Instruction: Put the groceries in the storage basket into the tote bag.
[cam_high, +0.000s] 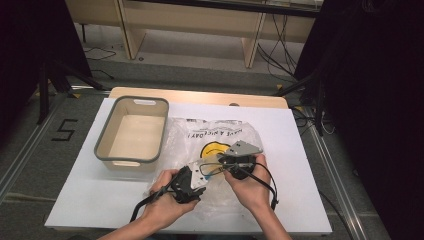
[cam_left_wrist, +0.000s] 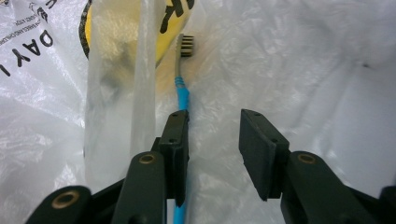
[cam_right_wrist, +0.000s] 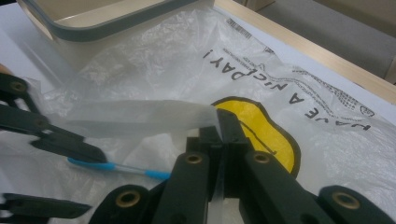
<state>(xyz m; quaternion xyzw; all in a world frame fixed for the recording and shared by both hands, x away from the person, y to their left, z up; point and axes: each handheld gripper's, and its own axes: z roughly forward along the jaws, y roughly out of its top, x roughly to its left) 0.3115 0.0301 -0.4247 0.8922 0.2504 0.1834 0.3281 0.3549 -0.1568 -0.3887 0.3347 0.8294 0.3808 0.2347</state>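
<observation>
We hold a gripper in each hand over a clear plastic bag (cam_high: 220, 145) that lies on the white table (cam_high: 310, 150), printed with a yellow smiley face and black lettering.

In the high view our right gripper (cam_high: 225, 161) sits at about five o'clock from the table's middle, and our left gripper (cam_high: 200, 172) just beside it toward seven o'clock. A grey-rimmed basket (cam_high: 102, 145) stands at about ten o'clock, next to the bag.

In the right gripper view, our right gripper (cam_right_wrist: 224, 135) has its jaws pressed together on a strip of the bag's film, one of its handles (cam_right_wrist: 140, 116), which stretches away toward nine o'clock, lifted off the rest of the bag.

In the left gripper view, our left gripper (cam_left_wrist: 212, 140) has its jaws spread, with nothing pinched. A blue-handled toothbrush (cam_left_wrist: 183, 95) lies in the bag, running from six o'clock up to twelve, bristles at the far end near the yellow print. Its handle runs along the inner face of the jaw on the nine o'clock side, partly hidden behind it; the other jaw stands well apart from it. We cannot tell whether the near jaw touches the handle.
</observation>
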